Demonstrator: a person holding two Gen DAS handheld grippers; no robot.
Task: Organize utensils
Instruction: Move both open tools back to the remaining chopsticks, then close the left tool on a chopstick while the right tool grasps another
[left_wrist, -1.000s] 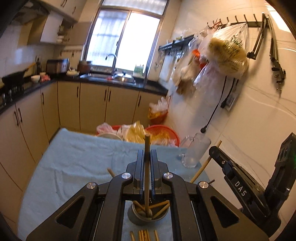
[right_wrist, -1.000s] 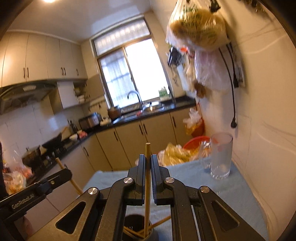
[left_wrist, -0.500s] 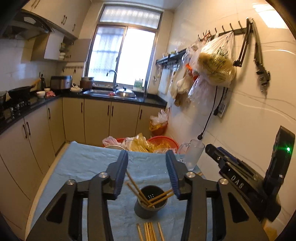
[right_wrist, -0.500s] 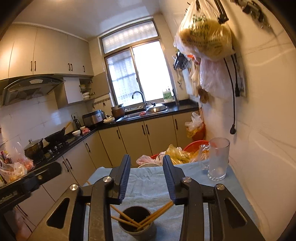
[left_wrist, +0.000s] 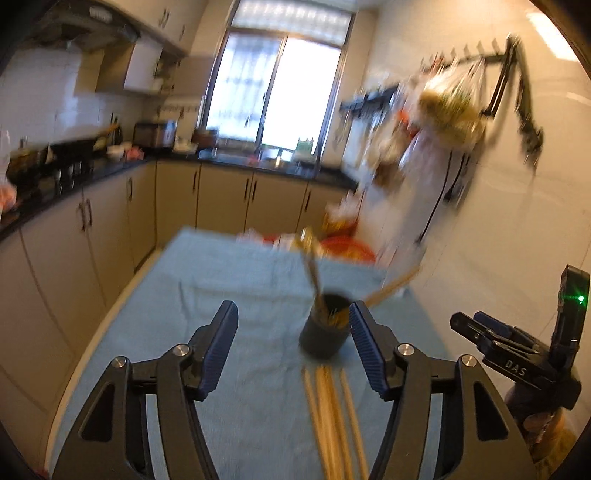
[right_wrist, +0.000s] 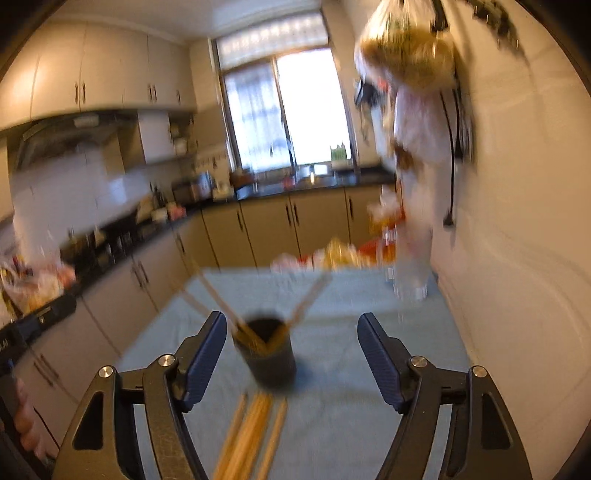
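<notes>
Both my left fingers (left_wrist: 293, 343) and right fingers (right_wrist: 291, 352) have just been opening and hold nothing; loose chopsticks (left_wrist: 332, 417) lie lengthwise below them, short of the cup (left_wrist: 325, 334).

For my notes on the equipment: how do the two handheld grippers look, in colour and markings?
The left gripper and the right gripper are black frames with silver bolts and ribbed dark-blue pads. Seen from the left wrist view, the right one bears white letters "DAS" and a green light.

Dark grey cup (left_wrist: 324, 336); tan chopsticks (left_wrist: 332, 417); pale blue tablecloth (left_wrist: 229, 280); beige cabinets (left_wrist: 221, 199).
</notes>
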